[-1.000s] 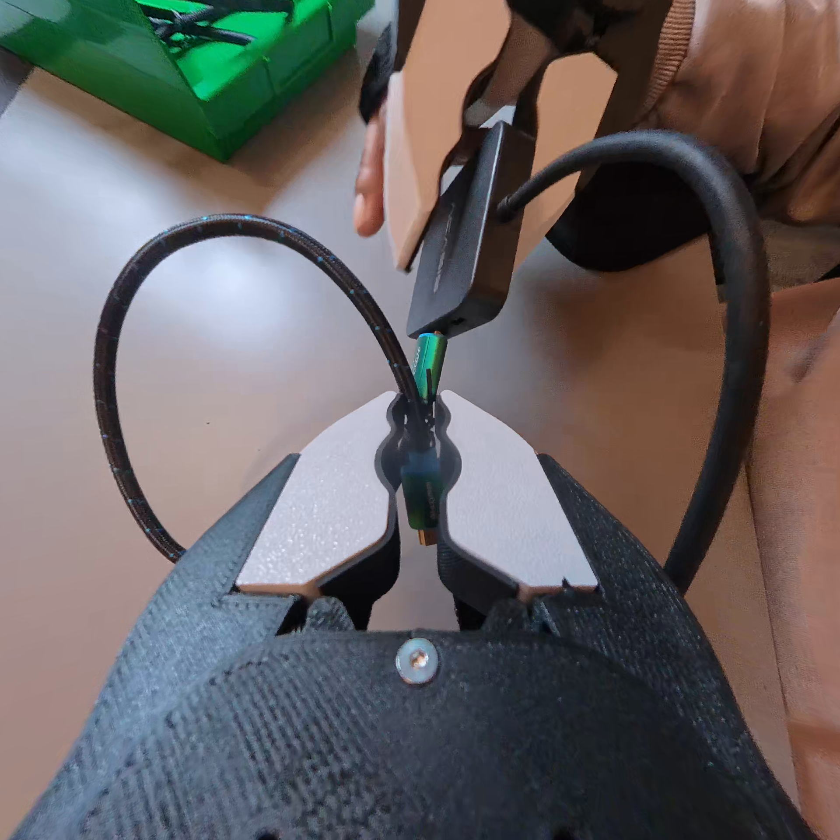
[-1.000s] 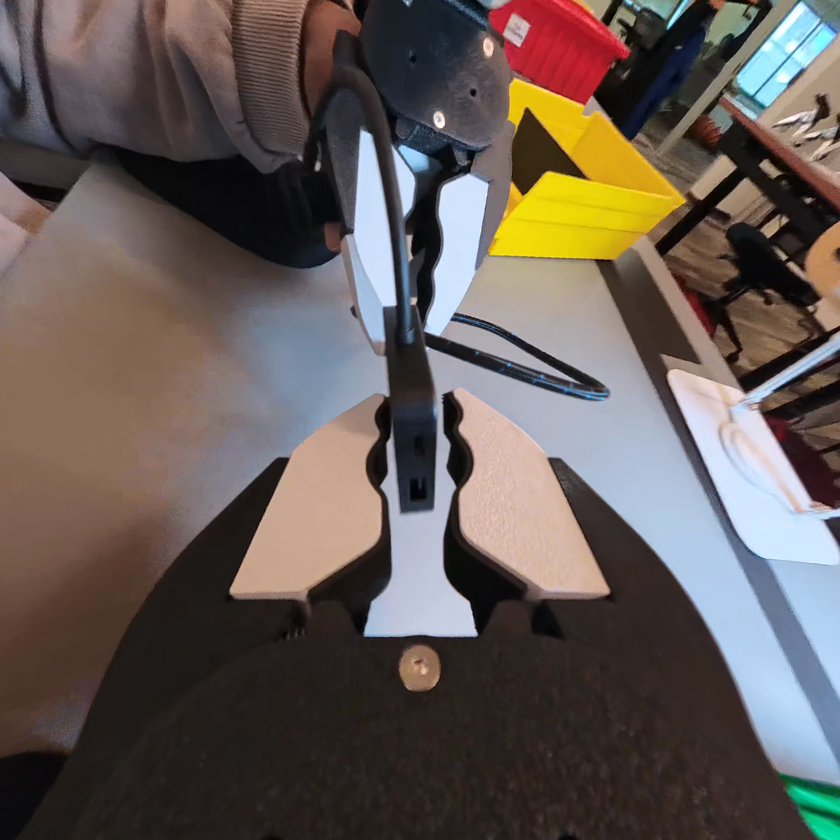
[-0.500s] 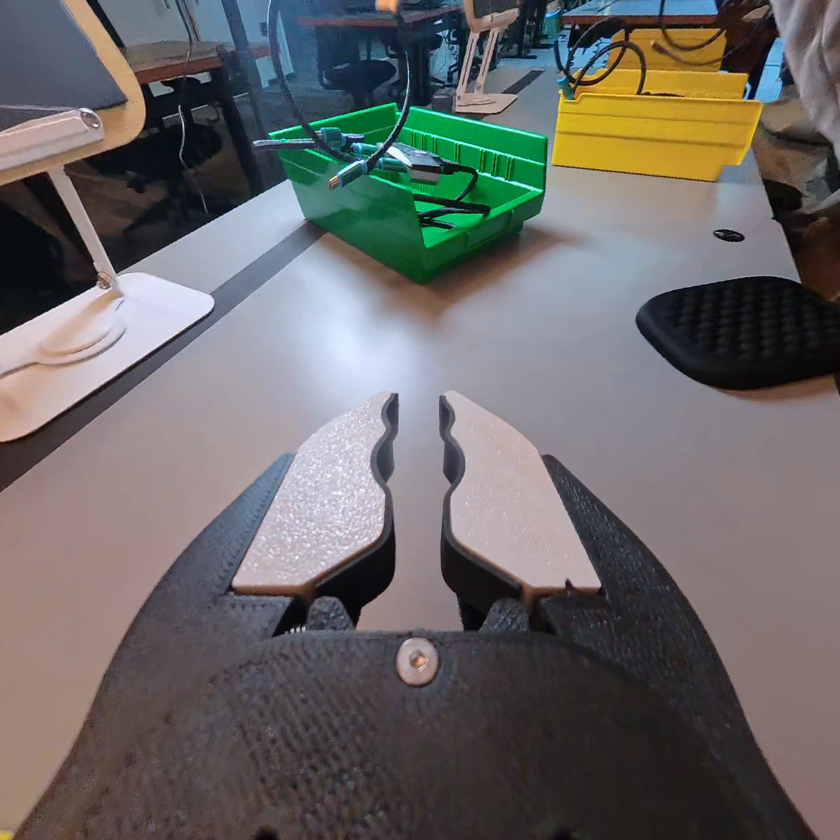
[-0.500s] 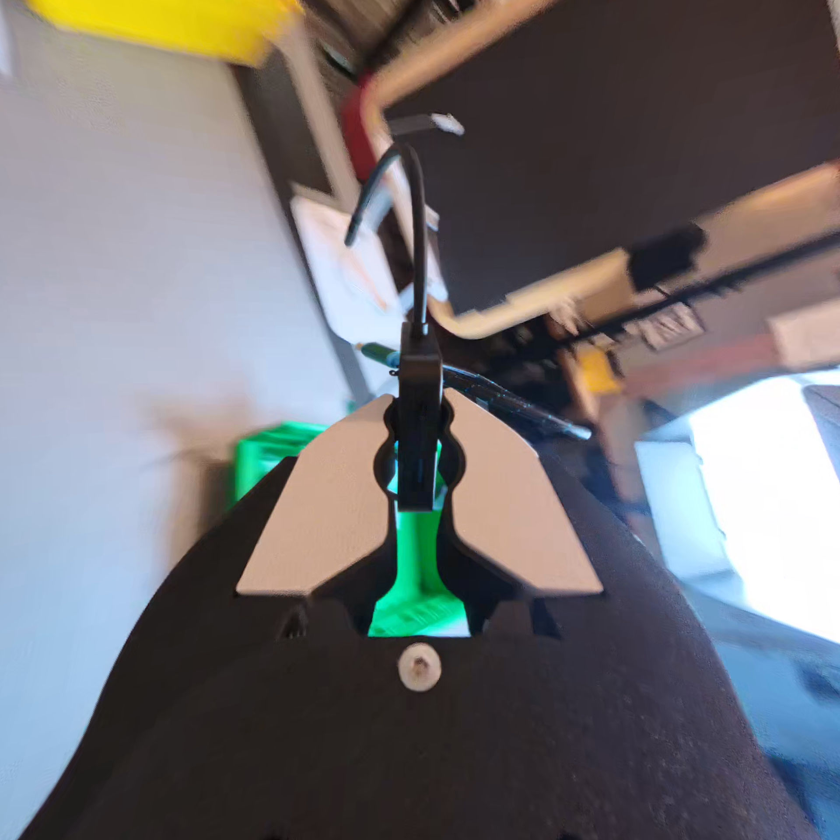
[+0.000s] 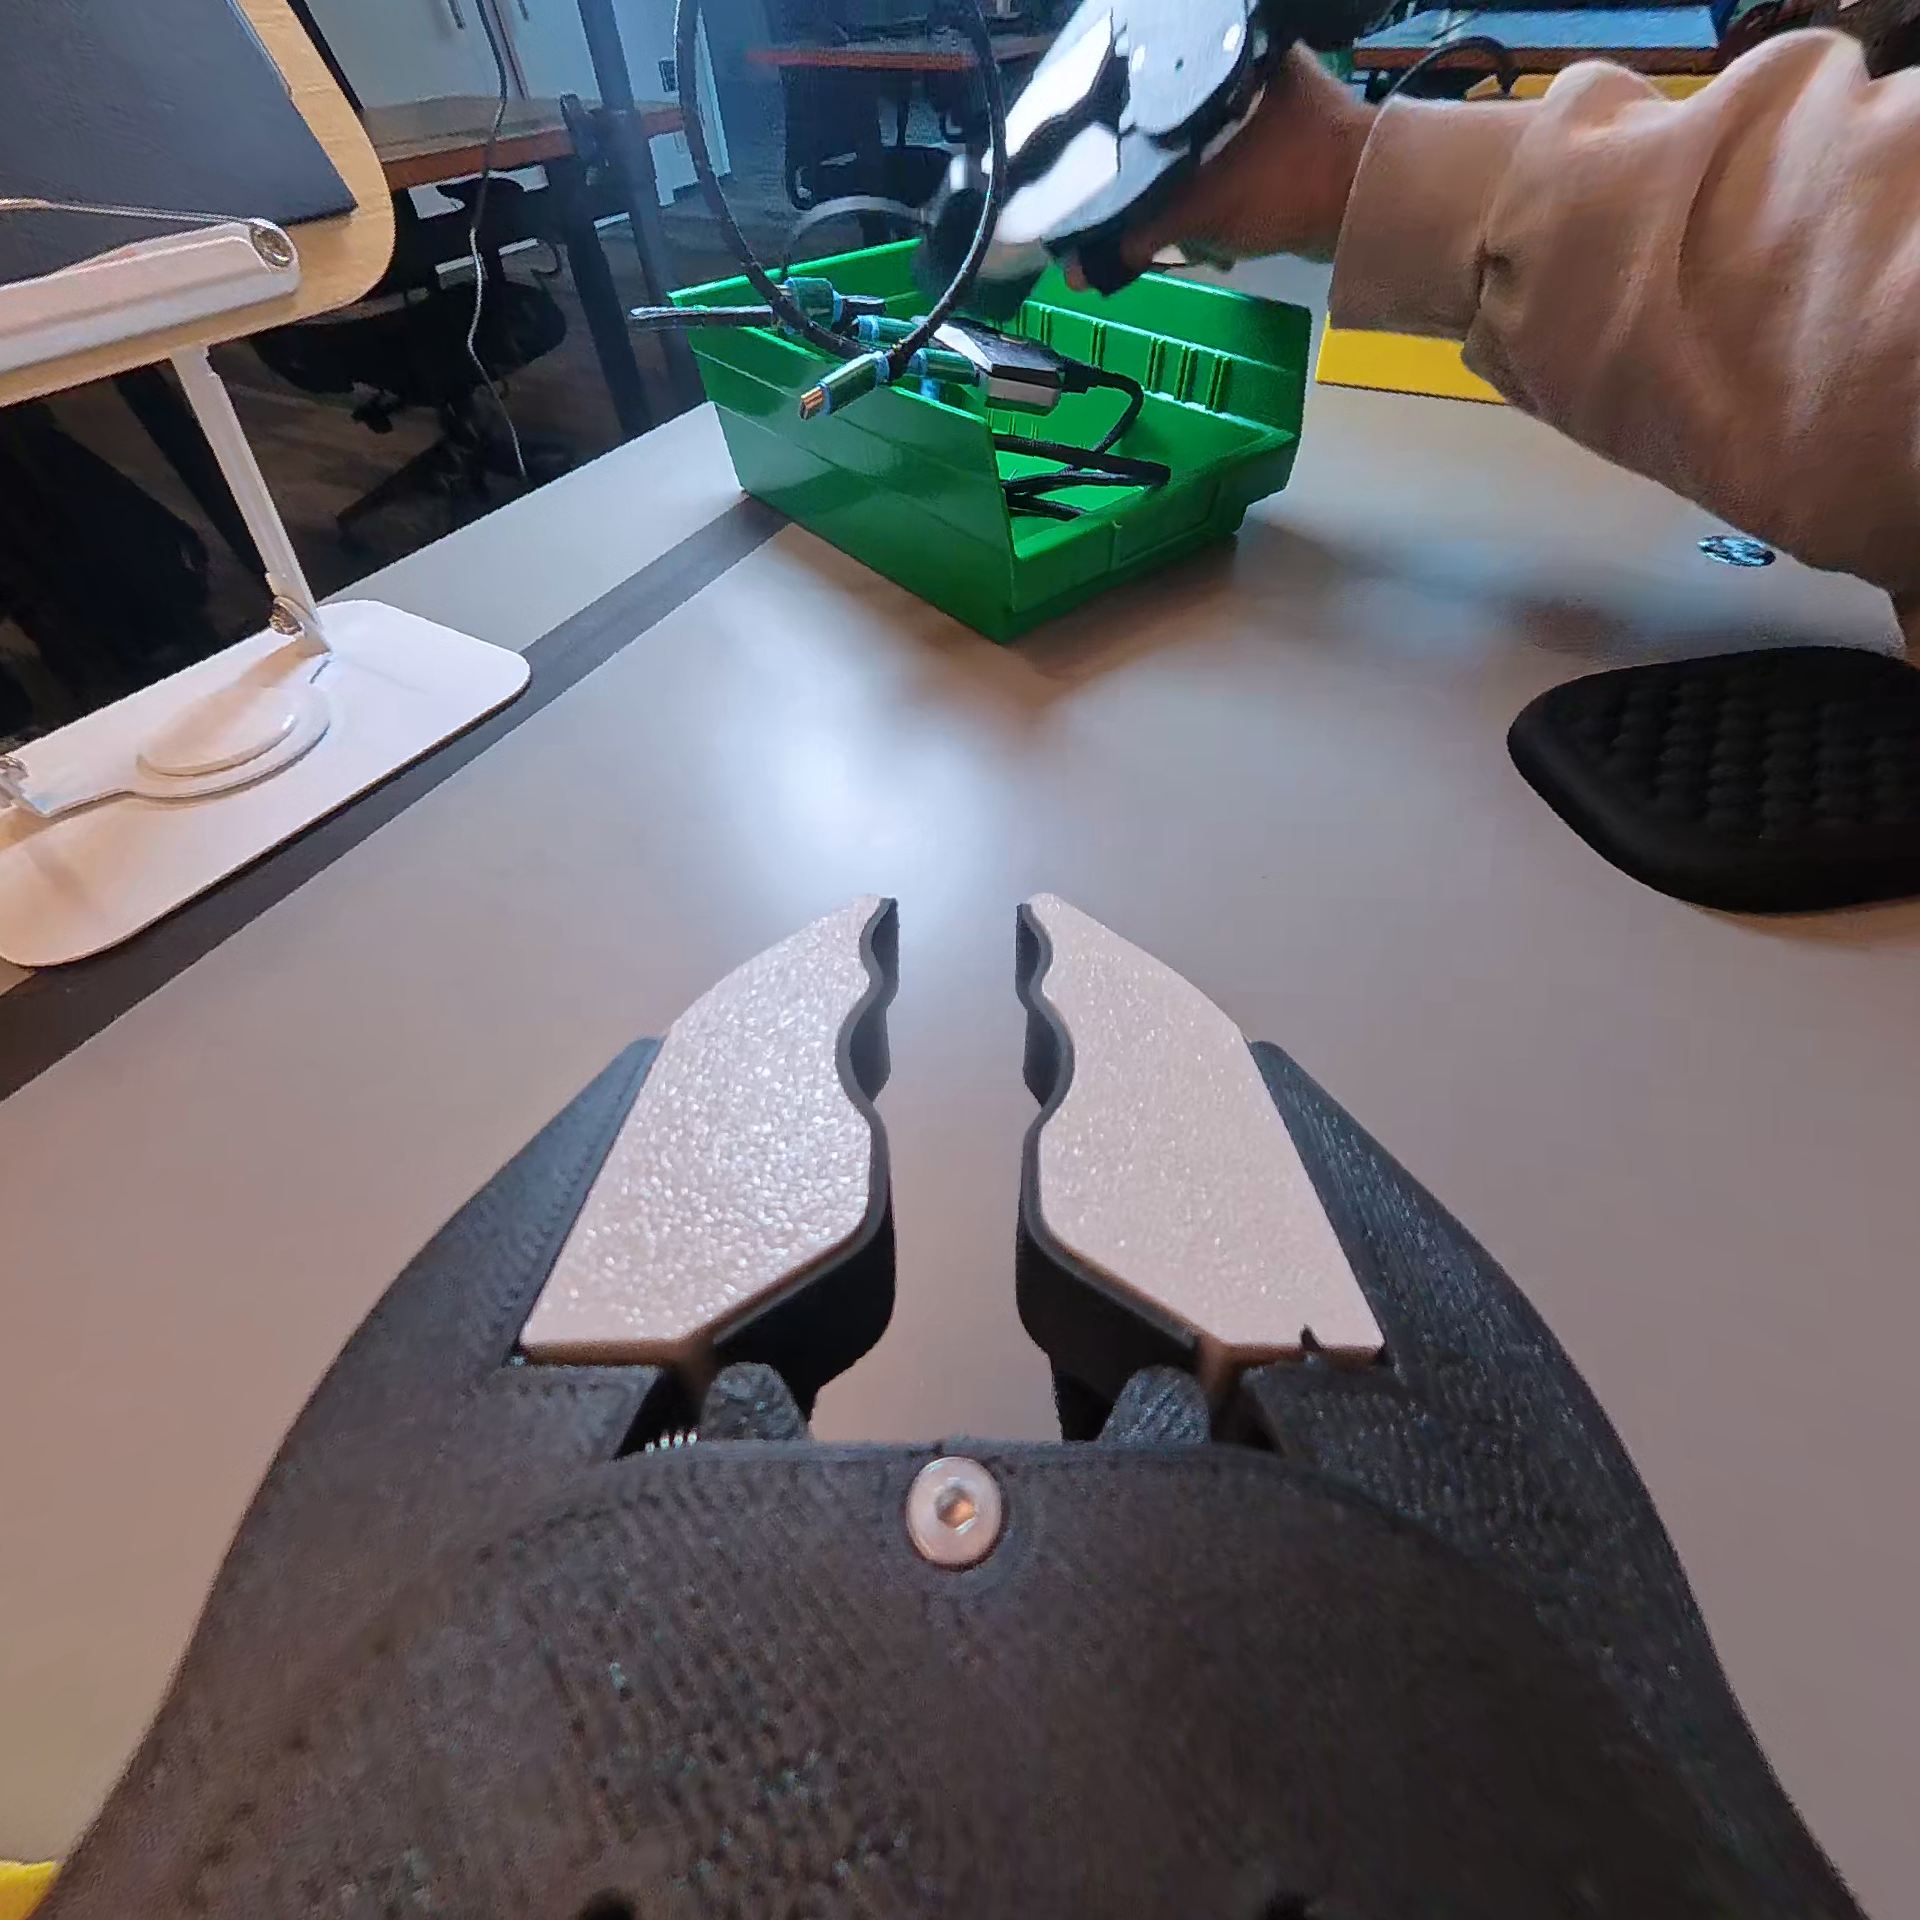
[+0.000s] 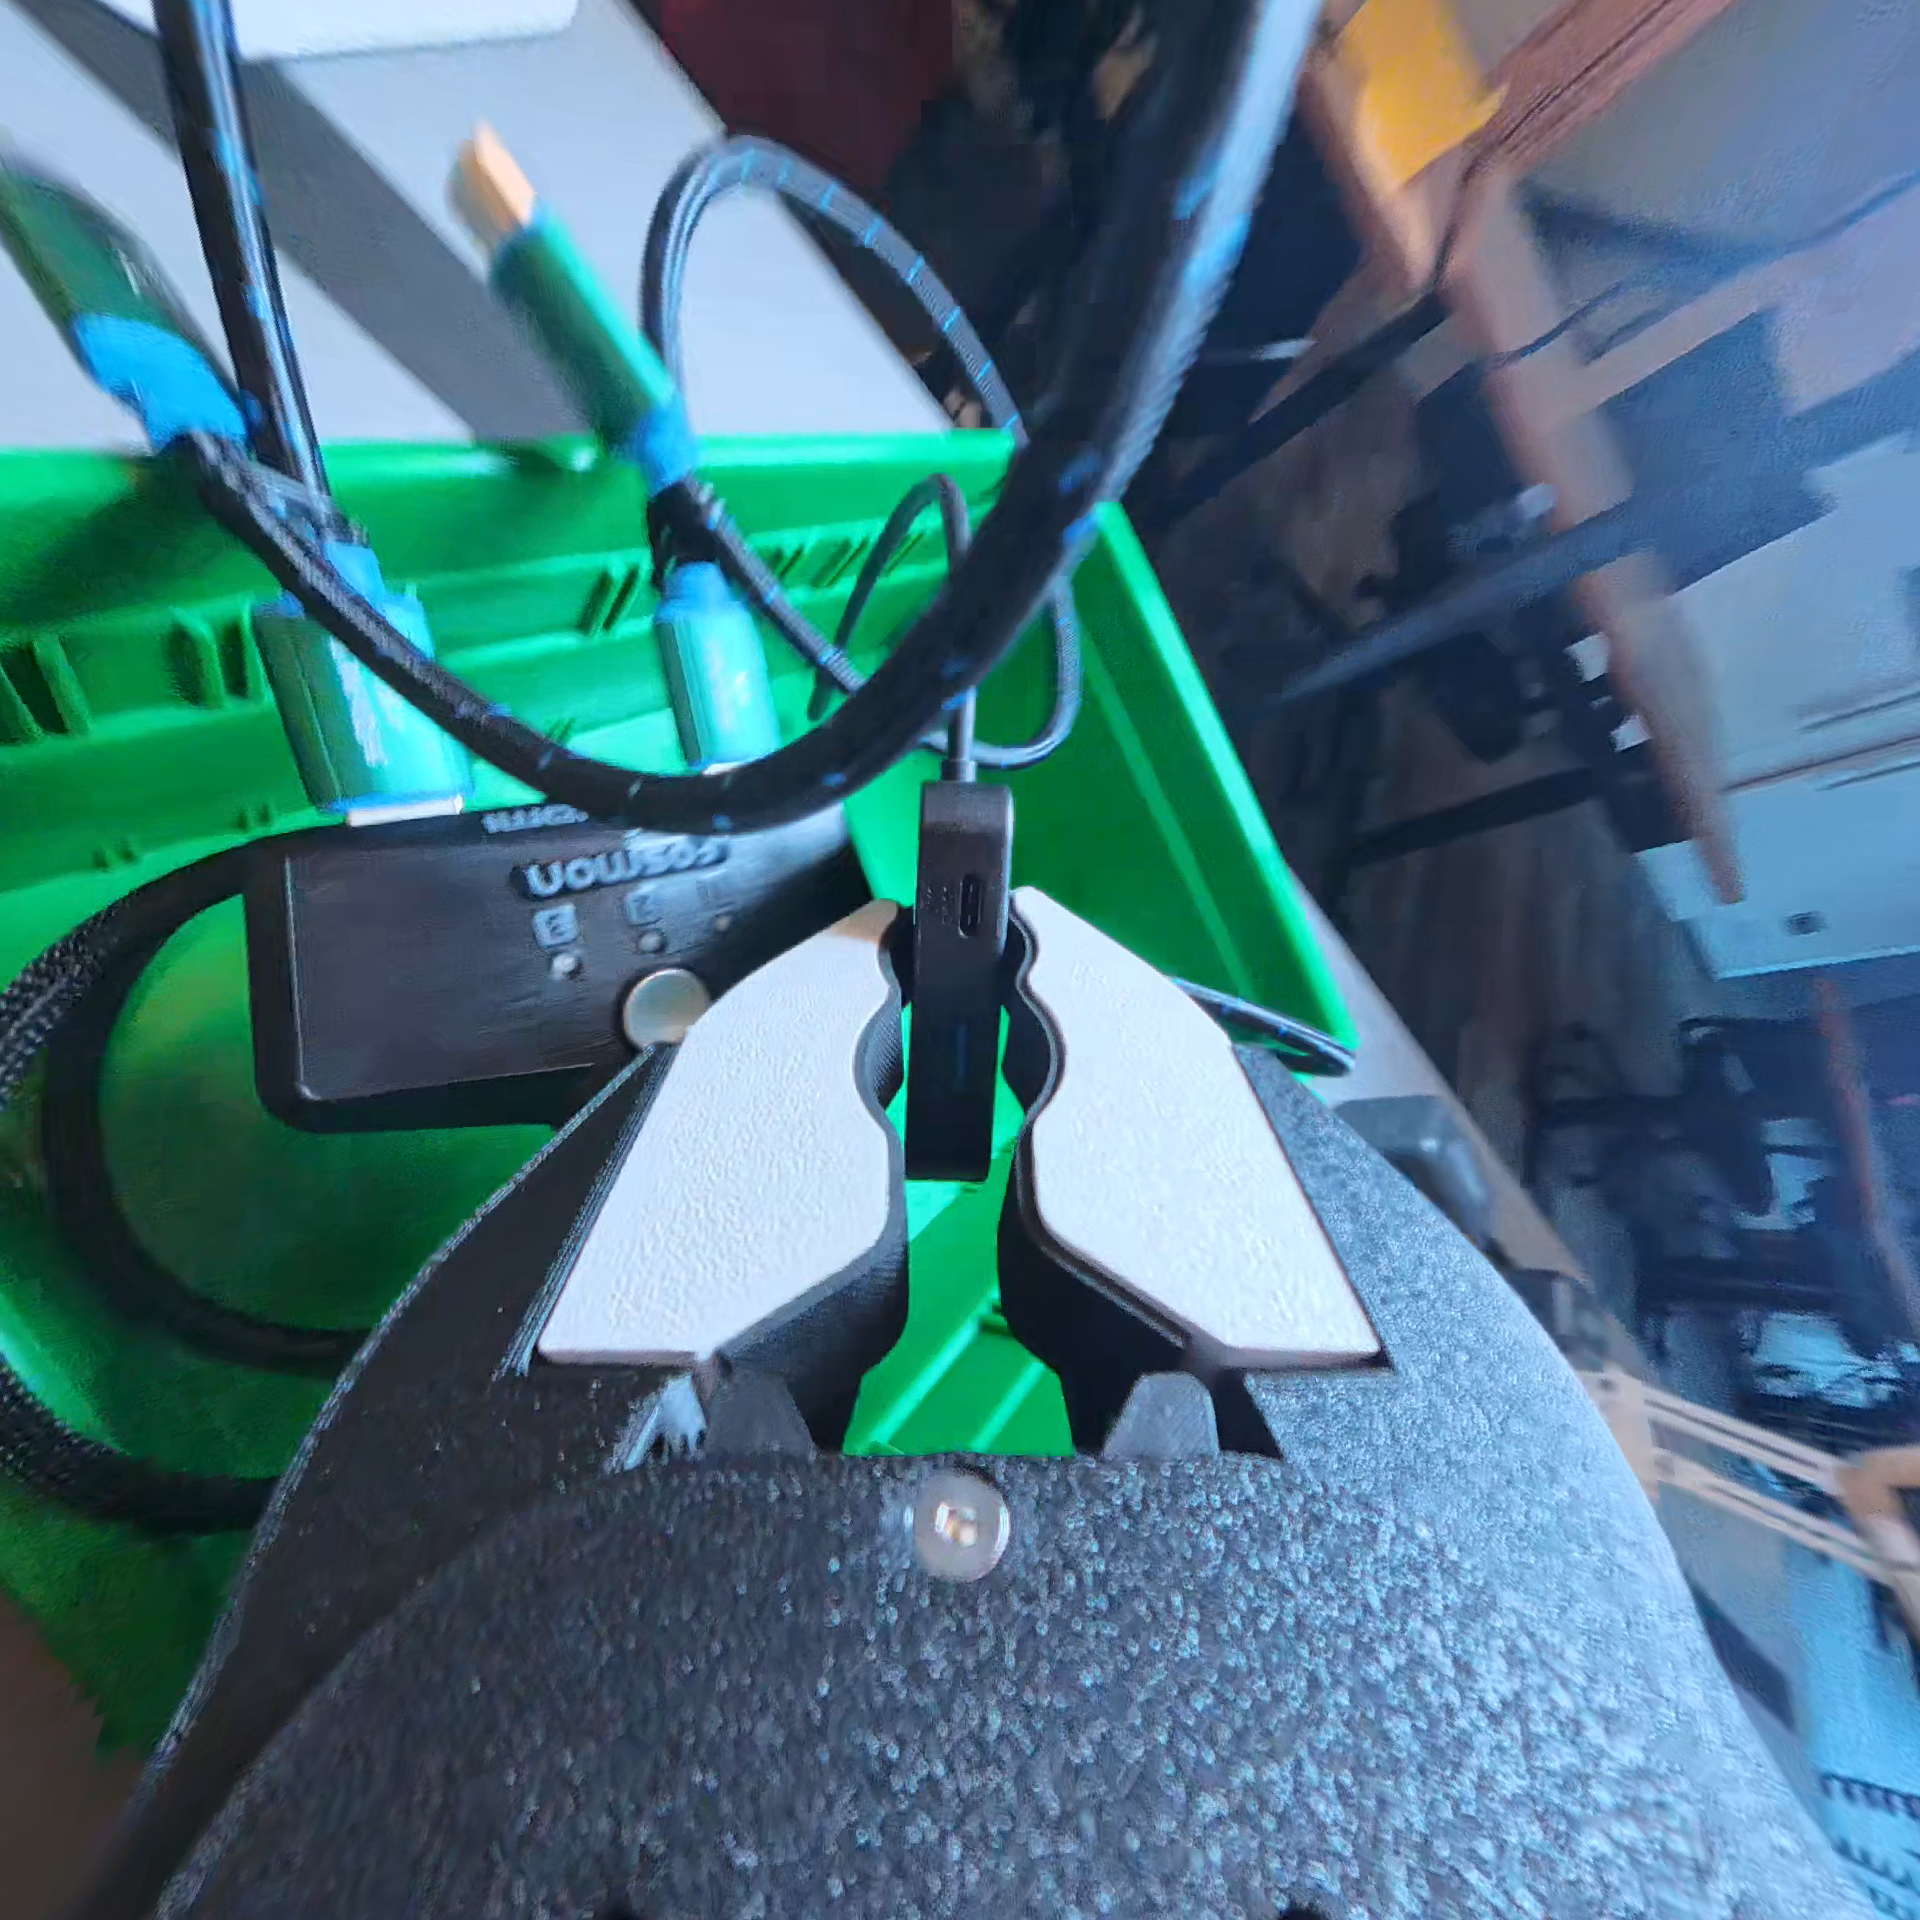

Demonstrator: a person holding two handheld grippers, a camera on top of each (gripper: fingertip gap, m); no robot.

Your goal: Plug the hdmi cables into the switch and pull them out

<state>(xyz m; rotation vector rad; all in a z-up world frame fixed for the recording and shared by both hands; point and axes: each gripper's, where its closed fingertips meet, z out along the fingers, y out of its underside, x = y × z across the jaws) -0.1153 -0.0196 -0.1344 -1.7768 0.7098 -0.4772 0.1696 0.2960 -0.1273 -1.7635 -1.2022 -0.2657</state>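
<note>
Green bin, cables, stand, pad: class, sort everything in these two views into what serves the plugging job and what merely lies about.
Job:
black switch, held in the right gripper
braided cables
green bin
second switch in the bin
left gripper, empty

Lying about:
white stand
black pad
yellow bin

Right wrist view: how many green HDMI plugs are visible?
4 plugs: one blurred at the upper left edge, one gold-tipped at top centre, two side by side against the black switch in the green bin. Others may be hidden.
</note>
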